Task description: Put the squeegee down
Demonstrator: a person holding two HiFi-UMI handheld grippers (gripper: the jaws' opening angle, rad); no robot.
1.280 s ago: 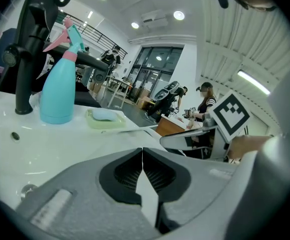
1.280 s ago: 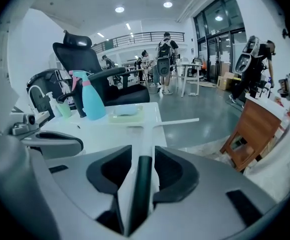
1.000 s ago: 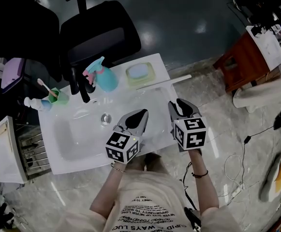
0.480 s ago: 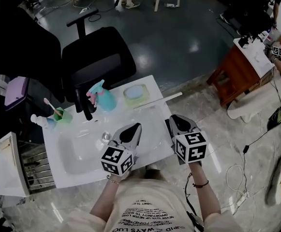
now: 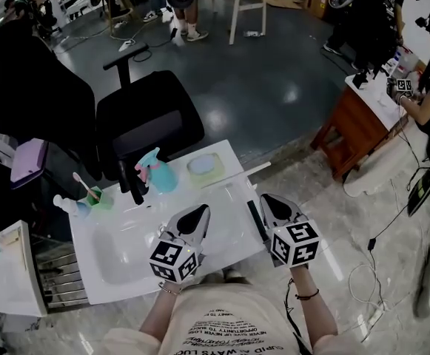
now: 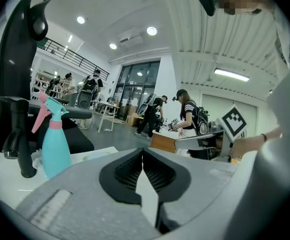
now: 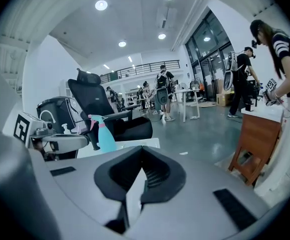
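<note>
- Head view: the squeegee [image 5: 237,175] lies flat on the white bench [image 5: 226,224], along the back right edge. Its left end is just beside the pale green dish [image 5: 203,167], and its right end pokes past the bench edge.
- Neither of your tongs touches it. Both are on your side of it, apart from it.
- Your left tongs [image 5: 197,211] hang over the right part of the basin [image 5: 118,257]. Left gripper view shows them pressed together, tips meeting, nothing pinched.
- Your right tongs [image 5: 272,198] hang over the bench's right front corner. Right gripper view shows them pressed together too. They have just been closing, with nothing between them.
- A dark strip [image 5: 254,219] lies on the bench just left of your right tongs. Can't tell what it is.
- The teal spray bottle [image 5: 160,176] stands upright at the back, next to the black tap [image 5: 135,185]. The green cup [image 5: 98,197] with a toothbrush in it is further left.
- A black office chair [image 5: 152,120] stands behind the bench.
</note>
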